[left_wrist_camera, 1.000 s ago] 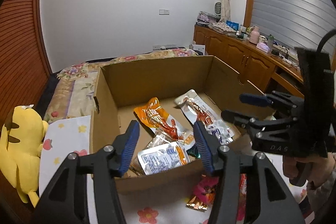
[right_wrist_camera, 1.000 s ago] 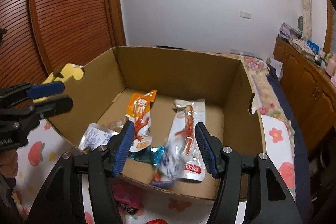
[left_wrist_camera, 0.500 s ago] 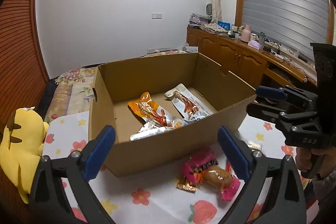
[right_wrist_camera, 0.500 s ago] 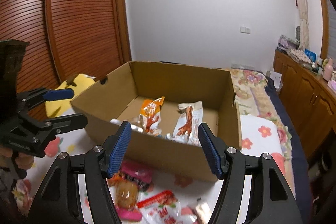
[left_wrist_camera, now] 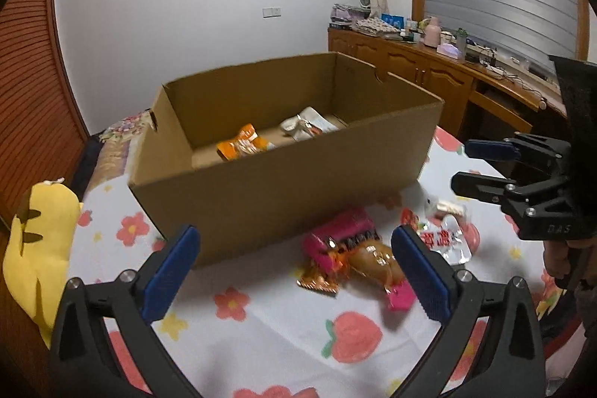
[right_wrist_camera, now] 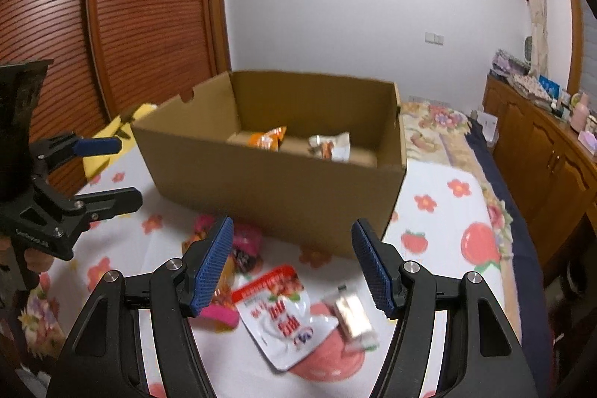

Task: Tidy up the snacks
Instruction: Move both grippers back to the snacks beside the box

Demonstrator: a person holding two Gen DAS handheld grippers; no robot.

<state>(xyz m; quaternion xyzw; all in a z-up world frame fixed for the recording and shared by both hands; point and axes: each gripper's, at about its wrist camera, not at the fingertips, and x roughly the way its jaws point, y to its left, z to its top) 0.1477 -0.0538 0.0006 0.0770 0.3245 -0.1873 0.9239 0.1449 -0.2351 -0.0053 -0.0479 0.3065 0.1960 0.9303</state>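
Note:
An open cardboard box (left_wrist_camera: 283, 181) stands on the flowered cloth and holds an orange packet (left_wrist_camera: 242, 146) and a white packet (left_wrist_camera: 308, 127). In front of it lie a pink-wrapped snack (left_wrist_camera: 350, 248), a white and red pouch (right_wrist_camera: 285, 316) and a small wrapped bar (right_wrist_camera: 352, 317). My left gripper (left_wrist_camera: 294, 271) is open and empty, low before the box, near the pink snack. My right gripper (right_wrist_camera: 293, 265) is open and empty above the pouch. The box also shows in the right wrist view (right_wrist_camera: 272, 174). The right gripper also shows in the left wrist view (left_wrist_camera: 474, 166).
A yellow plush toy (left_wrist_camera: 37, 248) lies at the left edge of the cloth. A wooden sideboard (left_wrist_camera: 447, 73) with clutter runs along the right wall. A slatted wooden door (right_wrist_camera: 112, 25) stands at the left. A bed with a flowered cover (right_wrist_camera: 440, 133) lies behind the box.
Both grippers have pulled back out of the box and lowered toward the loose snacks on the cloth. The left gripper's jaws have opened wider.

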